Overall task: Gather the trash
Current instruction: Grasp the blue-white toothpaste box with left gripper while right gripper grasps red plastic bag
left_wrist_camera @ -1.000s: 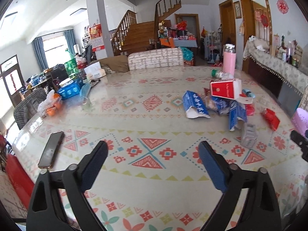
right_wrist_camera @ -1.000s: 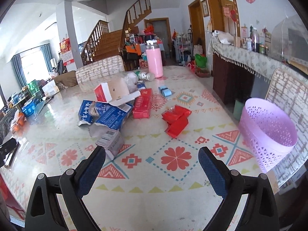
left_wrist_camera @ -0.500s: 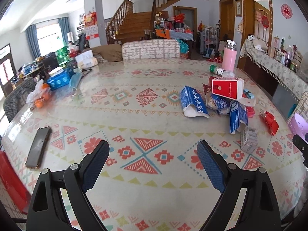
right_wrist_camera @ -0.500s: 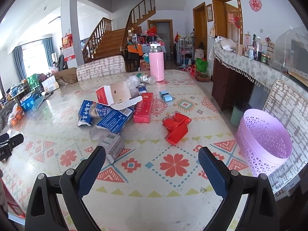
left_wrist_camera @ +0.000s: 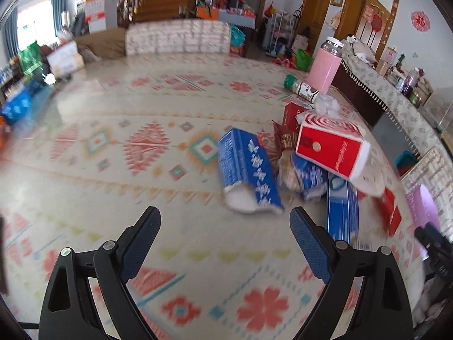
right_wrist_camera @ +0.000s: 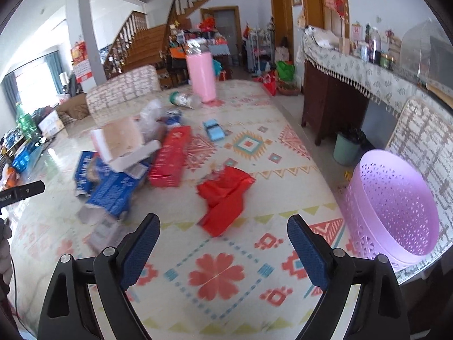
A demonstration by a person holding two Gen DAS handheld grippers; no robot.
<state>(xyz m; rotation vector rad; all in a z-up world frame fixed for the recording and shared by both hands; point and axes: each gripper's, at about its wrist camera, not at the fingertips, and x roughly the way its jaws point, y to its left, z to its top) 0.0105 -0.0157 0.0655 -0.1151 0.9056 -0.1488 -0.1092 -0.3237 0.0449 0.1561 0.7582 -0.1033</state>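
A heap of trash lies on the patterned table. In the left wrist view a blue carton (left_wrist_camera: 249, 174) lies nearest, with a red and white box (left_wrist_camera: 329, 147) and a crumpled blue bag (left_wrist_camera: 303, 175) behind it. My left gripper (left_wrist_camera: 225, 226) is open and empty, just short of the blue carton. In the right wrist view a crumpled red wrapper (right_wrist_camera: 223, 195) lies just ahead of my right gripper (right_wrist_camera: 223, 233), which is open and empty. A lilac perforated basket (right_wrist_camera: 393, 206) stands at the table's right edge. A long red box (right_wrist_camera: 170, 155) and blue cartons (right_wrist_camera: 113, 189) lie to the left.
A tall pink bottle (right_wrist_camera: 201, 76) and a lying green-capped jar (left_wrist_camera: 301, 87) are at the far end. A small light blue box (right_wrist_camera: 213, 130) lies beyond the wrapper. A sideboard (right_wrist_camera: 368, 73) stands right of the table, with a green bin (right_wrist_camera: 346, 147) on the floor.
Both grippers have moved forward toward the trash heap. The blue carton and the red wrapper now look much closer. Both stay open.
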